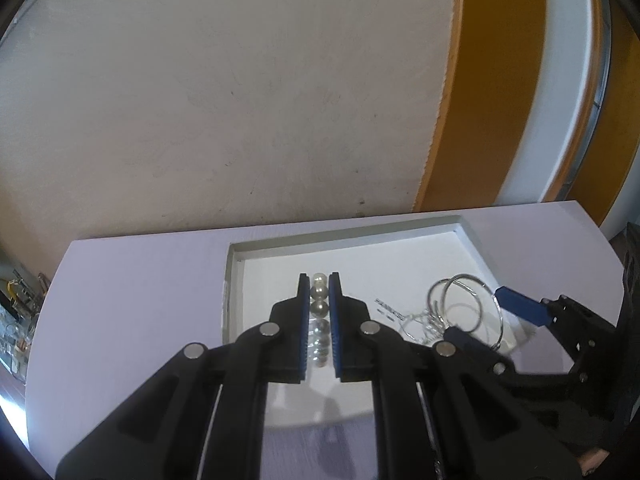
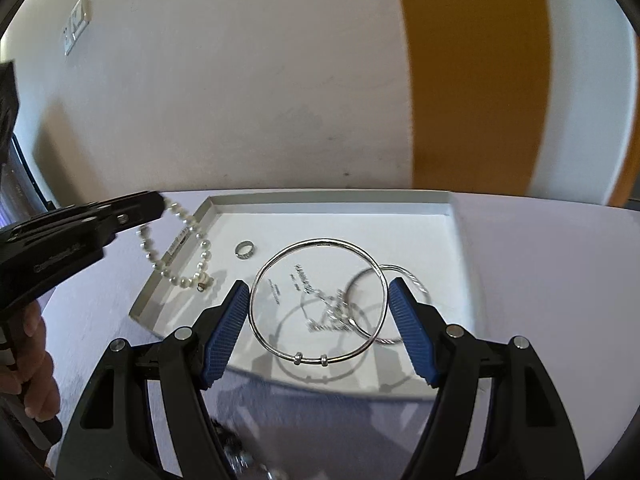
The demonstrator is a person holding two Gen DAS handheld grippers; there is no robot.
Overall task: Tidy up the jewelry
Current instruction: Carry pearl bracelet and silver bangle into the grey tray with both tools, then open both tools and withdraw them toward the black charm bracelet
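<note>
White tray [image 2: 452, 208] below: left jaws grip pearl strand [image 1: 319, 304]; right jaws clasp silver bangle [image 2: 320, 300] edgewise.

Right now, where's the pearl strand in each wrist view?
Left wrist: pearl strand at lower centre, pinched between the left tool's blue pads.
Right wrist: at left, hanging as a loop from the left tool's tip, over the tray's left wall.
Shared landmark: the white tray.
</note>
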